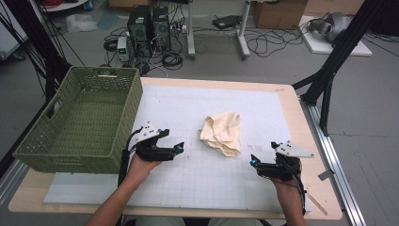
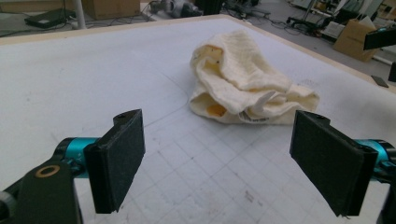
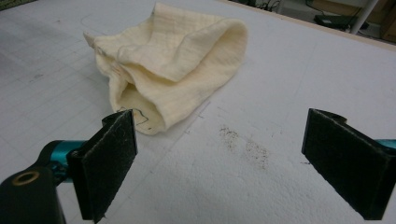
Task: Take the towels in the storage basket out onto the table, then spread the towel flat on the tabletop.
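While the crumpled cream cloth lies on the white gridded mat near the middle of the counter, the 2 tongs flank it, both apart from it. Left tongs gape wide and empty; right tongs do too. A green wicker basket stands at the counter's left edge.

Cloth mid-table on the mat, basket at left edge, left gripper and right gripper flanking cloth.
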The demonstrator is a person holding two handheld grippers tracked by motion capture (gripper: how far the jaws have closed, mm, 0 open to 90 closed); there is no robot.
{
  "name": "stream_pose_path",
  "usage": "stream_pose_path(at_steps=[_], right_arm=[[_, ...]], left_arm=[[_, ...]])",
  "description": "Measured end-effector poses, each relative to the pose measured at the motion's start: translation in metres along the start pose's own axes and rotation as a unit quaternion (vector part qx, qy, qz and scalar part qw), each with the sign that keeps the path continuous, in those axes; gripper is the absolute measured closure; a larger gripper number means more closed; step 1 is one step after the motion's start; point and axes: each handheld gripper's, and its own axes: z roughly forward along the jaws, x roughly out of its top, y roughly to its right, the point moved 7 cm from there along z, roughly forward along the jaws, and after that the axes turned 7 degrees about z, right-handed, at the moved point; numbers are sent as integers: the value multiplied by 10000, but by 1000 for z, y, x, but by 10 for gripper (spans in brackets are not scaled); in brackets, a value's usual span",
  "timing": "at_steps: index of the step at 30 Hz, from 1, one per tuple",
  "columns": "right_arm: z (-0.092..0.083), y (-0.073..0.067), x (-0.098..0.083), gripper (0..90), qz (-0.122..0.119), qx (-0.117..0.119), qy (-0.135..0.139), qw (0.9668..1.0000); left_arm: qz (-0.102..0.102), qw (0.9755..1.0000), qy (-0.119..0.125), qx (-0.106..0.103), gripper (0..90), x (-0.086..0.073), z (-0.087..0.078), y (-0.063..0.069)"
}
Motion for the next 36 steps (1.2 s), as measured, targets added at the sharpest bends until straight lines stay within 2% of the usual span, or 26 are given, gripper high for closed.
stream_pose_path(at_steps=[5,12,22,27,32,36], right_arm=[[0,1,1,97,72,-40,9,10000],[3,1,-1,97,46,-22,-51,10000],[1,2,-1,97,22,-23,-27,10000],[1,2,0,97,-72,-108,26,9999],[2,1,0,97,-53,-106,6,9999],[1,1,0,97,-48,-59,18,10000]], left_arm=[[-19,10000,41,-10,187,-1,-3,-2],[-24,10000,-12,63,188,-3,-3,-4],[21,10000,-47,54,194,-3,-1,-3],[-10,9999,-57,115,203,-4,-2,-5],[-35,9997,-103,231,221,-5,-1,-9],[-68,9995,-121,292,243,3,6,-15]])
